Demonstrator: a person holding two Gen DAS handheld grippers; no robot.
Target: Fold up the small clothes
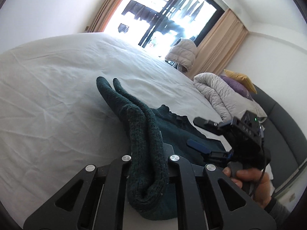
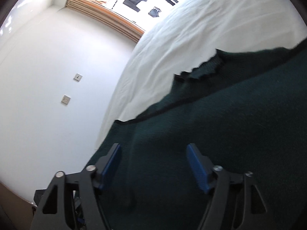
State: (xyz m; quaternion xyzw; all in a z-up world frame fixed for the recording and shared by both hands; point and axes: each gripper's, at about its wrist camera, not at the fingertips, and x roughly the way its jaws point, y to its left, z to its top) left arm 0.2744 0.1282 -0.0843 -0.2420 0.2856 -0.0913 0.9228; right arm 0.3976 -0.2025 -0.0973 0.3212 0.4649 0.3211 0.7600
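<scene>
Sweater, dark green knit, lies on the white bed. Left tool pinches a bunched sleeve between its fingers. Right tool spread wide, blue pads resting over the sweater body, gripping nothing.

The left gripper has its fingertips buried under a bunched fold of the dark green knit garment, so the pads cannot be seen. The garment's near end runs behind the gripper's black frame, and in the right wrist view its right side is cut off by the picture's edge. The right gripper hides part of the cloth beneath it. Laundry outside the far window is washed out by glare.
</scene>
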